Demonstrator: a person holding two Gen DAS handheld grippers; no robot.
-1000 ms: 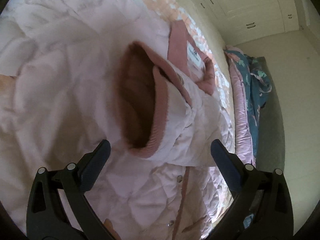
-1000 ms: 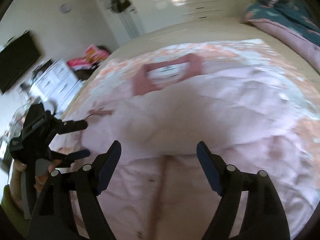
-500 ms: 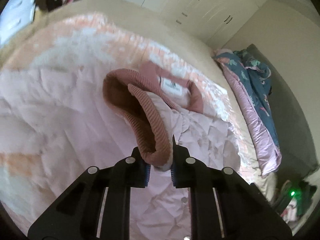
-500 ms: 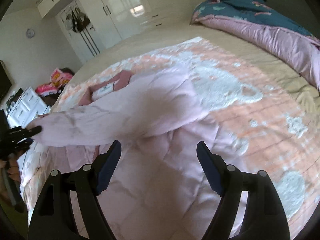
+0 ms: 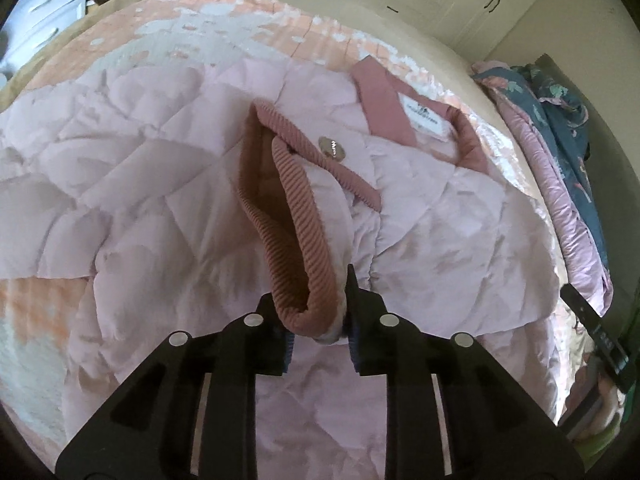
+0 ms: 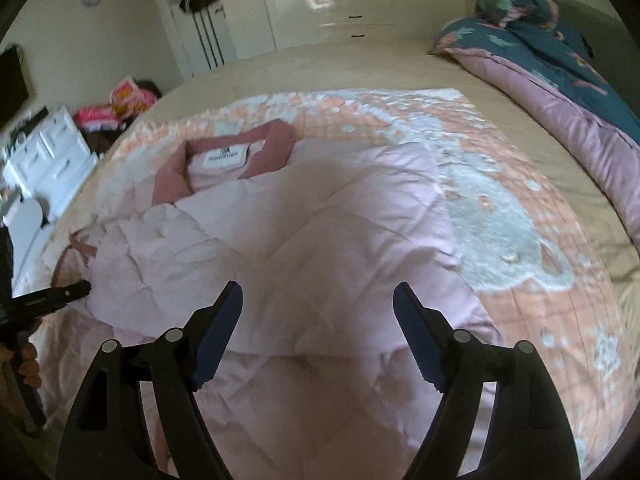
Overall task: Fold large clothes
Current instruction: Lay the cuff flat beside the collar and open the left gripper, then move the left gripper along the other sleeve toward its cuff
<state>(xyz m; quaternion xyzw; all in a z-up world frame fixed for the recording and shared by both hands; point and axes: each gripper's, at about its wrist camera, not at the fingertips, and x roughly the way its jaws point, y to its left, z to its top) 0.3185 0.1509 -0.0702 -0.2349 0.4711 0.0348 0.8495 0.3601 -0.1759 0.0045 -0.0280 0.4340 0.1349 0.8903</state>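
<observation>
My left tongs (image 5: 318,330) pinch the ribbed cuff (image 5: 298,240) of the pink quilted jacket (image 6: 304,216) lying on the bed (image 6: 520,240); right tongs (image 6: 318,320) gape wide over its folded sleeve.

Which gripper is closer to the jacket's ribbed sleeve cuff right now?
Left. The left gripper is clamped on the ribbed sleeve cuff, holding it above the pink quilted jacket. The right gripper hangs open above the jacket's body, off to the cuff's side.
</observation>
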